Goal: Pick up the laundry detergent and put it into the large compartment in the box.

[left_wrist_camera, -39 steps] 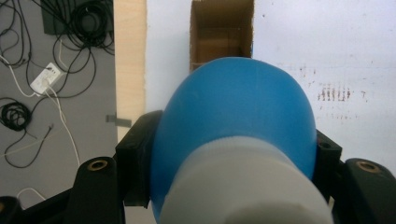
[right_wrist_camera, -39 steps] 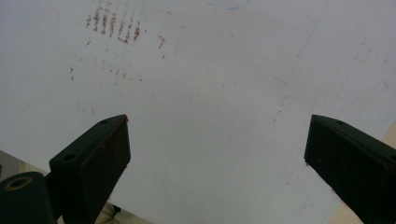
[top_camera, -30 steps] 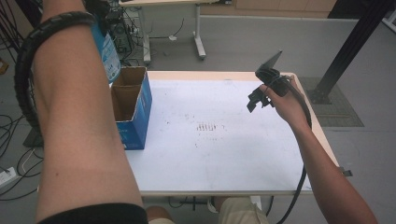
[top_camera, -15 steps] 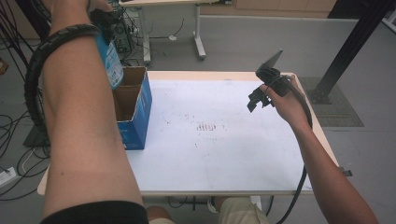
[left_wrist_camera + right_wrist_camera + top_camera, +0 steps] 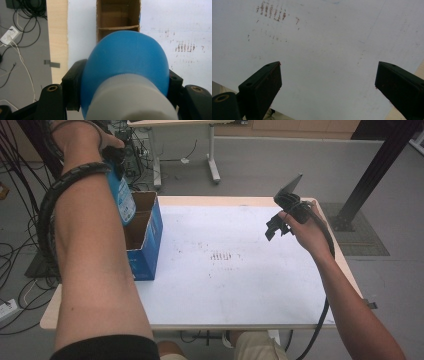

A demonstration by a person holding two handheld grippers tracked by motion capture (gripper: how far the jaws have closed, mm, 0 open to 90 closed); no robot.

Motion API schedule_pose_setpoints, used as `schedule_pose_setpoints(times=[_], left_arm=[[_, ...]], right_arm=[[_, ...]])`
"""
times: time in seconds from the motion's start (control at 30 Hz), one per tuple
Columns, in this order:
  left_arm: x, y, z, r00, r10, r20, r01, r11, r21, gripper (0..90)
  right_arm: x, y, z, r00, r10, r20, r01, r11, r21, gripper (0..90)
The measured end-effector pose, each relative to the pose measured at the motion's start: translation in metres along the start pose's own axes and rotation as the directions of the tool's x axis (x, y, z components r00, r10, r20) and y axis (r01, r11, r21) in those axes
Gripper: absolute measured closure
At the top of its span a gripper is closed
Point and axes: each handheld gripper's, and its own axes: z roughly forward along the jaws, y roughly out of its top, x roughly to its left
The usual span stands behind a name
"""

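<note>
The left gripper has its two black jaws clamped on the sides of a blue plastic bottle with a pale grey-white neck end nearest the camera; in the left gripper view the jaws press against the bottle at both flanks. In the high view the blue bottle hangs from the gripper with its lower end at the mouth of an open cardboard box with blue outer walls. The left gripper view looks straight along the bottle onto the brown interior of the box, which a cardboard partition crosses. Whether the bottle touches the box cannot be told.

The box stands upright on the left part of a white-topped table with a light wooden edge, near its left and far edges.

The right gripper is held above the right part of the table, well apart from the box and bottle. In the right gripper view its jaws stand wide apart with nothing between them, over bare white tabletop.

A patch of small reddish-brown marks lies near the middle of the tabletop, between the box and the right gripper. A black cable trails from the right gripper along the person's forearm.
</note>
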Motion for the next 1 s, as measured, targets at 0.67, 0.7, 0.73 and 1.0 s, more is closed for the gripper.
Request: schedule_pose_setpoints(times=[0.67,0.7,0.73,1.0], left_arm=[[0.009,0.001,0.052,0.9996,-0.003,0.029,0.002,0.9992,0.039,35.9],[0.009,0.001,0.055,0.9996,-0.006,0.029,0.005,0.9992,0.04,35.9],[0.009,0.001,0.06,0.9996,-0.004,0.03,0.002,0.999,0.044,35.9],[0.008,0.001,0.076,0.9994,-0.006,0.035,0.004,0.9987,0.05,35.9]], right_arm=[[0.005,-0.002,0.0,1.0,0.003,0.008,-0.003,1.0,-0.004,7.3],[0.005,-0.002,0.0,1.0,0.003,0.008,-0.003,1.0,-0.004,7.3],[0.006,-0.002,0.0,1.0,0.0,0.009,0.001,1.0,-0.007,7.3],[0.006,-0.002,0.001,1.0,-0.002,0.009,0.002,1.0,-0.006,7.3]])
